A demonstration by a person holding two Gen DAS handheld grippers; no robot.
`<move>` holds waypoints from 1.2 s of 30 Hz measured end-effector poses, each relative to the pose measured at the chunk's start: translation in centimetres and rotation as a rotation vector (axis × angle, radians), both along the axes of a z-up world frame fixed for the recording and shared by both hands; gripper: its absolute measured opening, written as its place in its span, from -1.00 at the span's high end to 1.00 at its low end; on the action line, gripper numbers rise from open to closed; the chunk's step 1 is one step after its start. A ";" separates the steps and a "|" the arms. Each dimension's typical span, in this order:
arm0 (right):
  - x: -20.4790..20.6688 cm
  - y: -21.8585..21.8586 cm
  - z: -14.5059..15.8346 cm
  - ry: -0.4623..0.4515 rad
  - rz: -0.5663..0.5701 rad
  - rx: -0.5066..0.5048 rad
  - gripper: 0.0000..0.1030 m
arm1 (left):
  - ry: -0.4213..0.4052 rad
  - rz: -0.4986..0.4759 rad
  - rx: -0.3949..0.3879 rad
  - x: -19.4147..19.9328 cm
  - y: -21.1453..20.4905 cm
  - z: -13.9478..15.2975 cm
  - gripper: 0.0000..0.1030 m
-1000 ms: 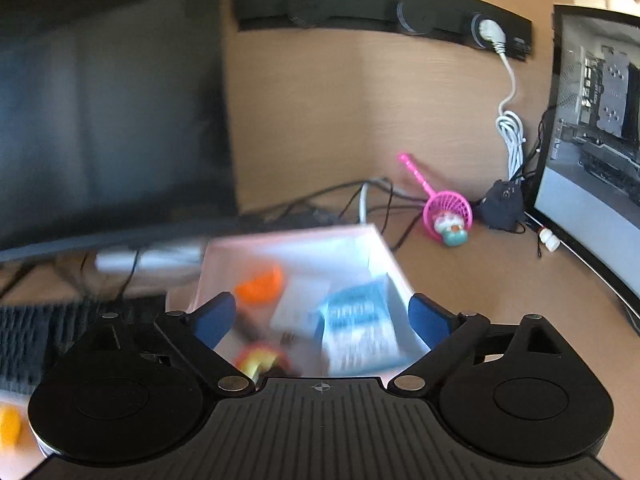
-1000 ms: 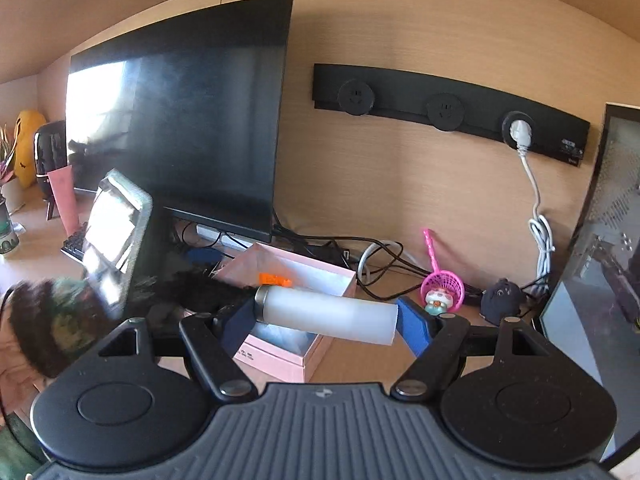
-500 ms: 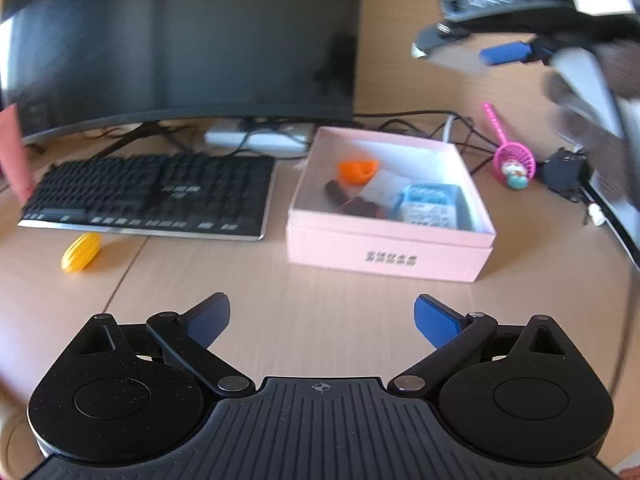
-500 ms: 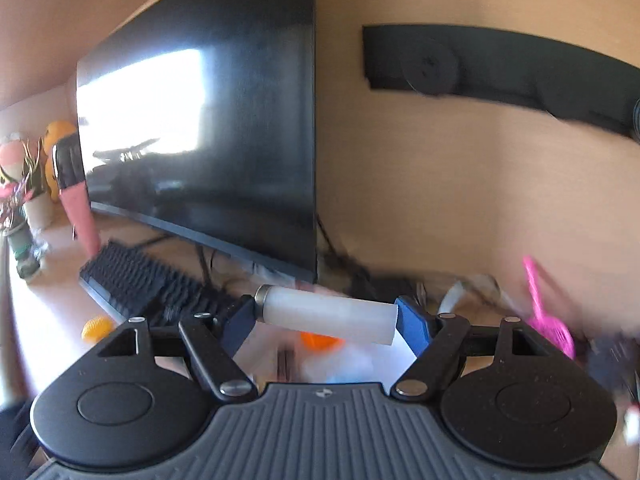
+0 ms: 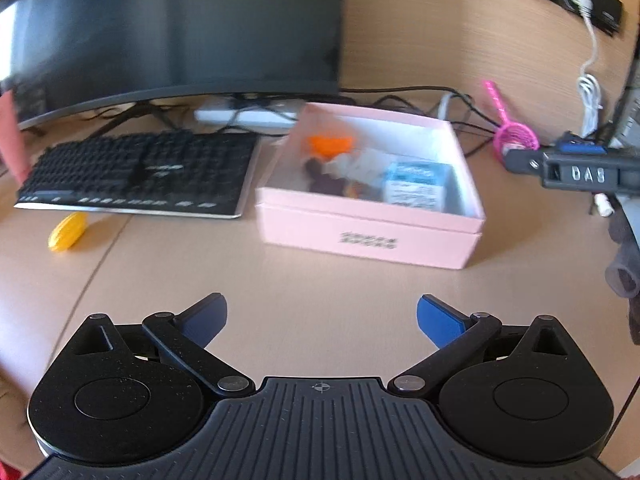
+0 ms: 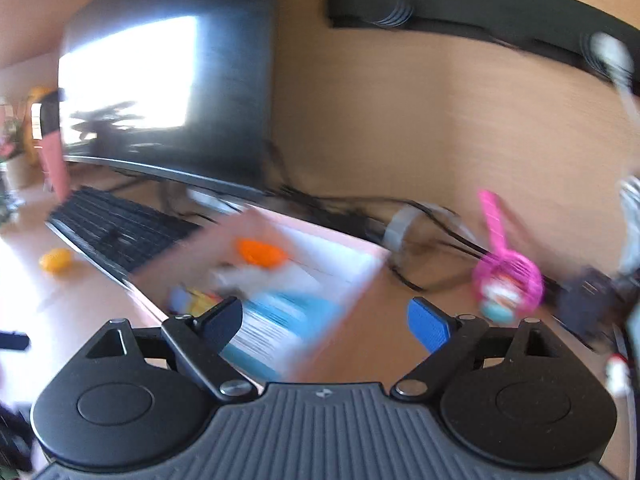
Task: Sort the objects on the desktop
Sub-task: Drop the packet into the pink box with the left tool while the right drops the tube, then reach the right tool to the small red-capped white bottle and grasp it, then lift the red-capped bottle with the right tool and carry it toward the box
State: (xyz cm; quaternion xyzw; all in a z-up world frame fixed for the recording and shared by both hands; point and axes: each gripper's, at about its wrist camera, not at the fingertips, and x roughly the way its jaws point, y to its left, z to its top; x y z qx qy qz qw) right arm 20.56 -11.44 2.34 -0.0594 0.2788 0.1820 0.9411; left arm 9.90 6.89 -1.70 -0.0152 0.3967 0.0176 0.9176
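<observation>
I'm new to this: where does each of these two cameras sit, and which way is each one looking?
Left wrist view: rides on the left gripper, looking down along its opening, empty blue fingers at the desk, keyboard and pink box; the right gripper's black body pokes in at the right edge.
Right wrist view: rides on the right gripper, jaws opening with nothing between them, close over the pink box, facing the monitor and wall.
Shared: pink box, keyboard, monitor, small yellow thing, pink toy.

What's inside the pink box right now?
In the pink box: an orange piece, a blue-and-white packet, a white item and something dark. Blur and the front wall hide whatever lies lower.
</observation>
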 end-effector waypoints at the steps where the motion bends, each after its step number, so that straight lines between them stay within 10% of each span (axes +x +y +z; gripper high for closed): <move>1: -0.1 -1.4 -0.4 -0.008 -0.051 -0.009 -0.76 | 0.001 -0.012 -0.001 0.2 -0.6 0.0 -1.00; 4: 0.3 -5.4 -1.8 -0.047 -0.236 -0.077 -0.67 | 0.014 -0.042 0.002 0.7 -1.9 -0.2 -1.00; 9: 3.2 -10.2 -5.8 -0.040 -0.509 -0.366 0.59 | 0.042 -0.050 0.014 1.0 -3.1 -0.6 -1.00; 17: 8.8 -13.6 -10.7 -0.037 -0.656 -0.656 0.60 | 0.082 0.009 0.026 0.9 -2.7 -1.1 -1.00; 27: 12.2 -14.5 -13.2 0.060 -0.637 -0.726 0.59 | 0.085 0.067 0.006 0.1 -1.2 -0.8 -1.00; 30: 11.4 -14.5 -12.5 0.061 -0.637 -0.685 1.00 | 0.090 0.054 0.004 0.1 -1.4 -1.0 -1.00; 36: 6.7 -12.1 -7.5 0.033 -0.529 -0.436 1.00 | 0.106 -0.015 0.005 0.5 -2.6 -1.9 -1.00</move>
